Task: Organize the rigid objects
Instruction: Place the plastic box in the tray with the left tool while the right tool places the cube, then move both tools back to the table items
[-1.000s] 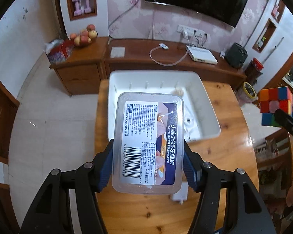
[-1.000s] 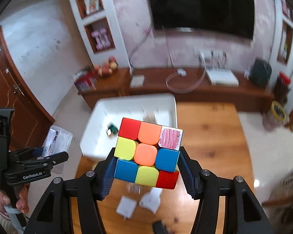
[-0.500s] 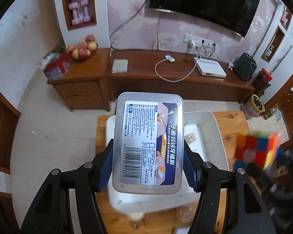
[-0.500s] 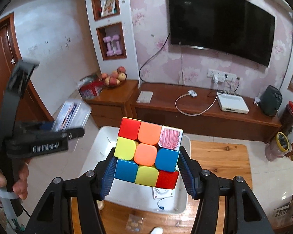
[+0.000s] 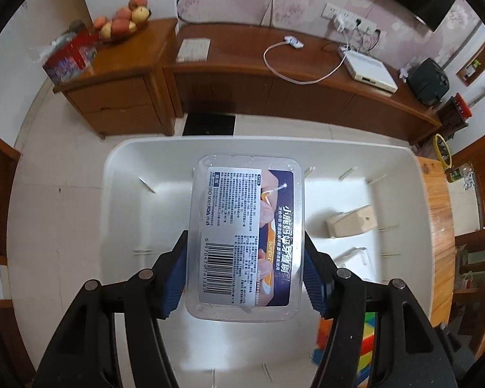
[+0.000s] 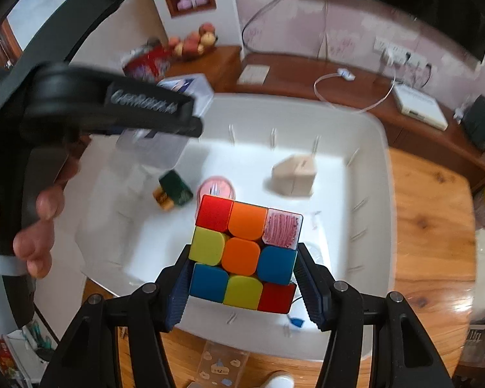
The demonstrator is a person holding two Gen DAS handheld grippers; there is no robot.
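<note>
left gripper (image 5: 245, 278) jaws pinching clear plastic box (image 5: 246, 236), right gripper (image 6: 244, 286) jaws clamping colour cube (image 6: 245, 252)

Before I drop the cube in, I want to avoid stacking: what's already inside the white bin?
In the white bin: a beige block, a pink round item and a small dark green box. The cube hides the floor beneath it.

Wooden table (image 6: 433, 226) bearing a white plastic bin (image 6: 375, 148); near its front edge, a small clear packet (image 6: 221, 367) lying flat.
</note>
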